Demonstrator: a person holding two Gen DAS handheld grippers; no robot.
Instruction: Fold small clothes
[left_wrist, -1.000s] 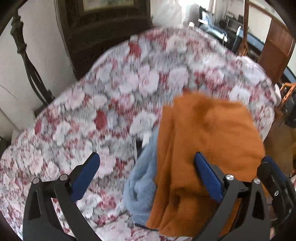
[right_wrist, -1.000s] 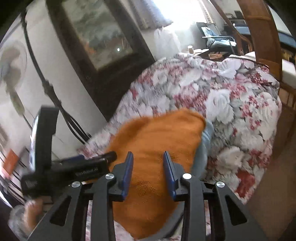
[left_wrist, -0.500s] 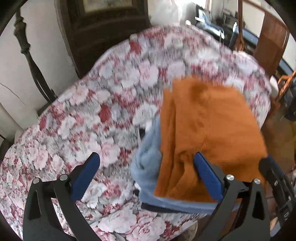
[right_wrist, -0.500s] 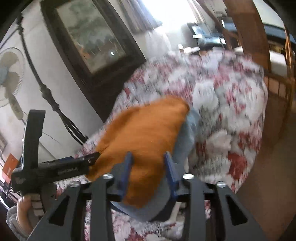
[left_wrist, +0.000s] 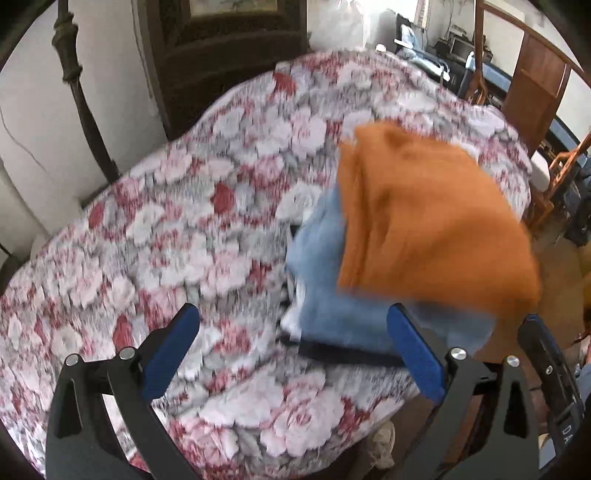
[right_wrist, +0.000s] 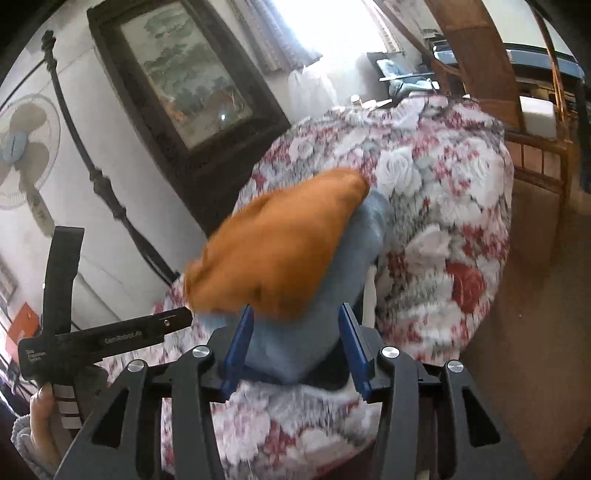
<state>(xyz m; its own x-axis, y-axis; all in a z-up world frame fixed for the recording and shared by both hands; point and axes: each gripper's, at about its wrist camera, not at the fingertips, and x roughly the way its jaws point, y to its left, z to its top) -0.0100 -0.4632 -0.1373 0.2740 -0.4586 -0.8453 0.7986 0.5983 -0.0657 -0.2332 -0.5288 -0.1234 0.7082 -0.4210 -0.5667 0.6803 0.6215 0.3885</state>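
While the left wrist cam looks down, the left gripper (left_wrist: 291, 343) has its blue pads wide apart w/ nothing between them, so it is open. Below it is a surface w/ a cover of red & white flowers (left_wrist: 192, 229); I can't tell if it is a bed or a counter. On the right part of the cover, near the right edge, sits a small pile of clothes. An orange cloth (left_wrist: 428, 221) is on top, folded. A light blue cloth (left_wrist: 332, 295) lies under it & sticks out on the near & left sides. A dark strip shows under the blue one at the near side. The right pad of the gripper is just in front of the pile's near edge; the blur hides if it touches. A dark wood cabinet (left_wrist: 221, 48) stands past the far edge.

From the right wrist cam, the right gripper (right_wrist: 295, 343) has its blue pads on each side of the near end of the light blue cloth (right_wrist: 295, 332). Its jaws are opening. A gap shows at the right pad; the left side is too blurry to tell. The orange cloth (right_wrist: 280, 251) lies on top. At left the left gripper (right_wrist: 110, 336) is held by a hand (right_wrist: 38, 417) & points at the pile. A fan (right_wrist: 22, 151) stands far left.
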